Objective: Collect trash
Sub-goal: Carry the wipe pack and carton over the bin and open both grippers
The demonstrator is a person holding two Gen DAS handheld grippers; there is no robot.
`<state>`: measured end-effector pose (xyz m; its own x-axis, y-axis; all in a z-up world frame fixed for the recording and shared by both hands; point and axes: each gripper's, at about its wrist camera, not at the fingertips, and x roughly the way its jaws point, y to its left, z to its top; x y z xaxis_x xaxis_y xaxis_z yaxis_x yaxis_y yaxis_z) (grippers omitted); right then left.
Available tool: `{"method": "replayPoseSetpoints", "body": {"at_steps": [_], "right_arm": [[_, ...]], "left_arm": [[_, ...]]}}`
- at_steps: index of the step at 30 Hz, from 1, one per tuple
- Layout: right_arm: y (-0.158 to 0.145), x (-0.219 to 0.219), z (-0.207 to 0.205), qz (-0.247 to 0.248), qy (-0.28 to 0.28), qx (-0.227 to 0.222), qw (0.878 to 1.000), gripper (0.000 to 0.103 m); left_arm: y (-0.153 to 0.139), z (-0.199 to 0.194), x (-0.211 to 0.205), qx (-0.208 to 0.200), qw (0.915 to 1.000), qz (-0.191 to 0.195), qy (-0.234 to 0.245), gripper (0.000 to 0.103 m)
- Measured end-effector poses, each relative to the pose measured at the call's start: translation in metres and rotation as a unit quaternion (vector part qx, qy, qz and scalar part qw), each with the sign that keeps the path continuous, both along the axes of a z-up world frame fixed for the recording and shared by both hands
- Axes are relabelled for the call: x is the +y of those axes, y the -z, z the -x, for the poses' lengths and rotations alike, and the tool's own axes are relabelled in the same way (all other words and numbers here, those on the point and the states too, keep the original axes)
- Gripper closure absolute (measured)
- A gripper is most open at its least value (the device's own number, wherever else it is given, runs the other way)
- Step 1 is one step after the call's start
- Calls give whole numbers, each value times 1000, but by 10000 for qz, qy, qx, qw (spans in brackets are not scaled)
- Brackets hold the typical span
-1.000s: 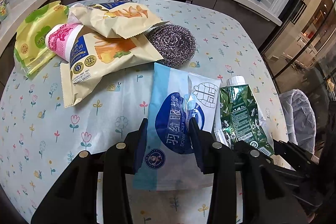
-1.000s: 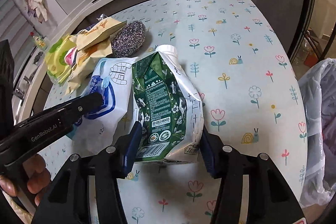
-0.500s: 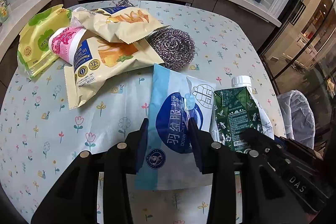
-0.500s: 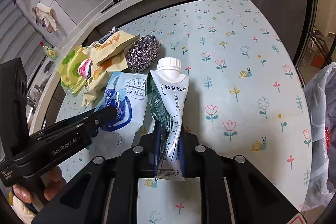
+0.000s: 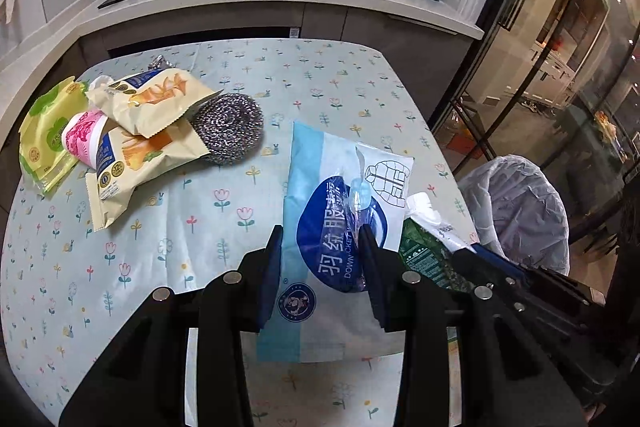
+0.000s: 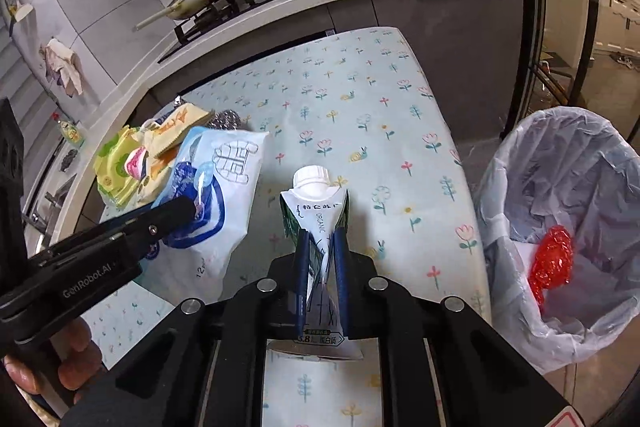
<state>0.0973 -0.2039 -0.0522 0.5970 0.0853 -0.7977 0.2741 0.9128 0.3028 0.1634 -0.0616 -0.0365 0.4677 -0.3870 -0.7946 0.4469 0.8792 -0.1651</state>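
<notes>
The light, crushable milk carton [image 6: 318, 223] is pinched flat in the closing right tool [image 6: 320, 251], while the limp, probably slippery wipes pack [image 5: 336, 227] is gripped mid-body by the left tool [image 5: 322, 259].

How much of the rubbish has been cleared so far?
Barely started: the bin holds only a red wrapper. In hand: the left gripper holds a blue pouch, and the right gripper, jaws closing, squeezes a carton. Left on the table: snack bags, a scourer, a green pack.
</notes>
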Motion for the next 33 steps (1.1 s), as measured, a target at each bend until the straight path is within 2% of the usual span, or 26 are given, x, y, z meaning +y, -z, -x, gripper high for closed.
{"method": "replayPoseSetpoints", "body": {"at_steps": [4,9,13,15,16,17,18,25,29,33], "right_arm": [[6,-1,10,162,-130,298,9993,91],[24,1,3,-100,-286,554,9980,85],[43,2,-9,-513,-421,746,9950,65],[51,4,-13,-627,-485,802,9936,67],[52,4,-13,-756,-529,751,9929,75],[52,5,-12,-901,-586,679,9919,87],[50,6,-11,-925,-594,629,9920,91],[12,-12,9,-517,-184,98,9984,93],[-11,-47,33,-330,345,-202,9987,93],[-22,-90,59,-170,985,-302,9945,93]], "left_arm": [[3,9,-8,50,10000,-52,69,67],[8,12,-11,111,9999,-96,32,67],[12,10,-9,131,9998,-176,-14,67],[16,8,-7,159,9996,-228,-46,67],[18,7,-6,177,9995,-258,-66,67],[20,6,-5,193,9994,-276,-85,67],[22,5,-4,211,9993,-288,-103,67],[14,7,-15,157,9996,-235,-22,67],[3,14,-40,83,9996,-147,213,67],[-11,29,-79,-52,9979,-47,642,67]]}}
